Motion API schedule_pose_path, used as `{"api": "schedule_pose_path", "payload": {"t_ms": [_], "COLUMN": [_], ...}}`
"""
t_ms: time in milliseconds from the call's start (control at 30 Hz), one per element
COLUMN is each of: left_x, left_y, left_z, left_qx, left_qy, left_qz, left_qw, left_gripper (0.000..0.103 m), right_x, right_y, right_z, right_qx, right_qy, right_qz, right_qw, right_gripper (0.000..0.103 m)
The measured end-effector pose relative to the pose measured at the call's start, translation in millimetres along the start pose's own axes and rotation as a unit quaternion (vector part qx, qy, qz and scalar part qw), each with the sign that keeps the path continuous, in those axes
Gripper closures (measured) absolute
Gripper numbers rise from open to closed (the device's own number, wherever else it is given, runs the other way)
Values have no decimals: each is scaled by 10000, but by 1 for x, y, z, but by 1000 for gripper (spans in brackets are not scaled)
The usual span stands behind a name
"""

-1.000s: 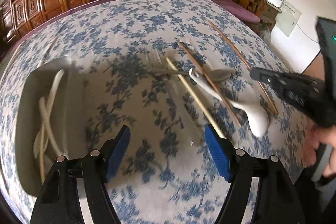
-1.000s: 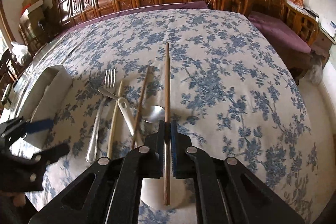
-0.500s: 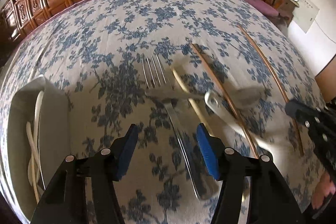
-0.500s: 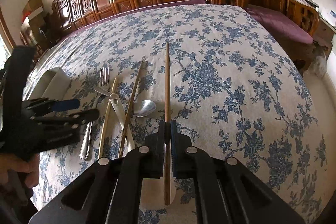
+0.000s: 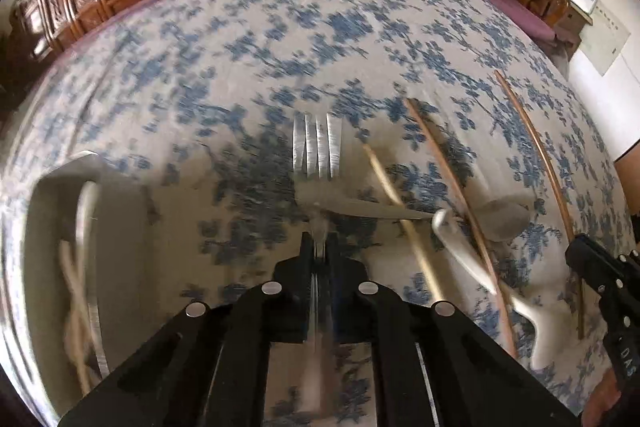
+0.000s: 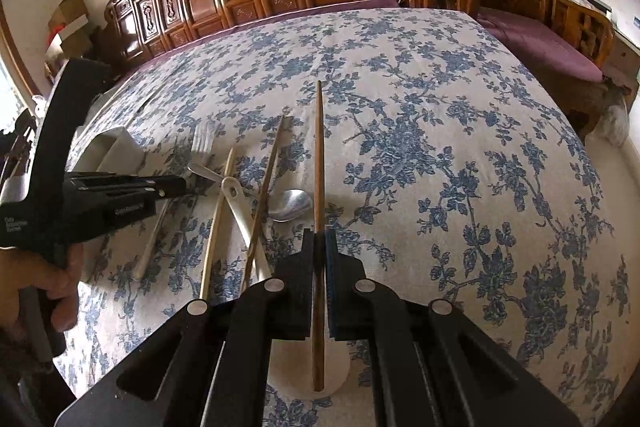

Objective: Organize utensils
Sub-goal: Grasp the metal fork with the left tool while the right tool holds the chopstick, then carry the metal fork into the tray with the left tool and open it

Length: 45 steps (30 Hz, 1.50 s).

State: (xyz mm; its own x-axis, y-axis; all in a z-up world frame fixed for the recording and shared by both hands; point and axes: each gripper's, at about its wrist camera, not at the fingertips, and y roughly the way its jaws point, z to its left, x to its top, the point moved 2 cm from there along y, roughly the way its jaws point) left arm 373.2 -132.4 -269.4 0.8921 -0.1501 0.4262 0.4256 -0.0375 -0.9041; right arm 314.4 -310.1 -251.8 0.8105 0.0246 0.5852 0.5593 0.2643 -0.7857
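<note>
Since the earlier frames the left tongs (image 5: 319,247) have swung across from beside the tray to the fork (image 5: 316,151), and their jaws have just been closing: they now pinch the fork's handle, tines pointing away over the cloth. The fork lies on the flowered surface (image 6: 440,147), its neck crossing the metal spoon's (image 6: 291,205) handle. In the right wrist view a hand (image 6: 52,287) grips the left tool from below at the left edge, its fingers curled round the grip, the tool reaching in almost level across the picture. The right tongs (image 6: 319,251) have kept their place, pressed together on a dark chopstick (image 6: 318,163) that runs straight ahead between the jaws. Between the two tools lie a pale chopstick (image 6: 218,215), a white spoon (image 6: 240,211) and a second dark chopstick (image 6: 266,195), overlapping one another. The tray (image 5: 120,247) sits at the left, holding pale utensils too blurred to name.
</note>
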Motion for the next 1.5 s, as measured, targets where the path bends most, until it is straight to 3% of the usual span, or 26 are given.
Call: {"api": "schedule_pose_path", "payload": {"t_ms": [467, 967, 1500], "left_x": [3, 1, -13], "left_y": [-70, -133, -142], "left_z": [21, 50, 117], "left_qx": [56, -8, 173], "left_qy": [179, 177, 49], "left_qz": [-605, -1060, -1056], "left_qw": [9980, 9942, 9942], "left_gripper": [97, 97, 97], "right_x": [1, 31, 30], "right_y": [-11, -60, -53], "right_z": [21, 91, 142], "right_qx": [203, 338, 465], "right_qy": [-95, -810, -1088], "right_qz": [-129, -529, -452], "right_qw": [9997, 9947, 9920], "right_gripper": [96, 96, 96]}}
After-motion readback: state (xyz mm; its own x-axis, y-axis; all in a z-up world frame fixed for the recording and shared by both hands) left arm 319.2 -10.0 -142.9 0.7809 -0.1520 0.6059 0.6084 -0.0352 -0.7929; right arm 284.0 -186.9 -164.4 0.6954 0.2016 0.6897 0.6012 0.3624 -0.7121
